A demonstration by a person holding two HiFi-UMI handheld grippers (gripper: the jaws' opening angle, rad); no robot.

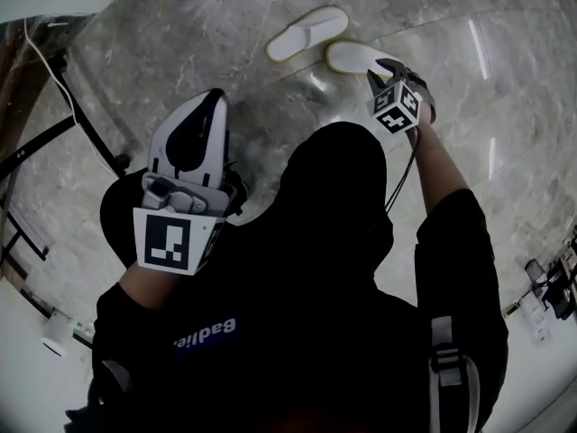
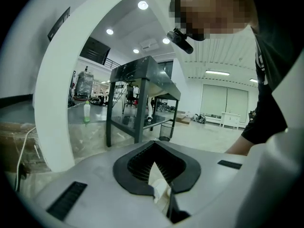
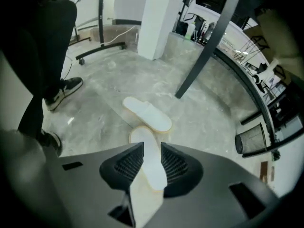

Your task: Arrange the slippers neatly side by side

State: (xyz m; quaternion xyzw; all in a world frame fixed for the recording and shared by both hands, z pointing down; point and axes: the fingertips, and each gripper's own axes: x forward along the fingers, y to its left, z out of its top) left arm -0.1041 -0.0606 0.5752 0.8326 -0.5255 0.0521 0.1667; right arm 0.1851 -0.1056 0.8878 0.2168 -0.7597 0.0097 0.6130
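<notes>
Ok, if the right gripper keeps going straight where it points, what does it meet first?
The nearer flat white slipper on the grey marble floor: it lies lined up between the open jaws. How close it is, I can't tell.

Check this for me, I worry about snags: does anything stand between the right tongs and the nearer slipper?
Nothing visible does. The right tongs stand open directly over the nearer slipper, which shows between them; the other slipper lies beyond it.

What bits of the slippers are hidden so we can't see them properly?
- Head view: the right tool covers one end of the nearer slipper; whether they touch is unclear.
- Right gripper view: that tool's jaws hide this slipper's sides.
- Left gripper view: no slippers in it.
</notes>
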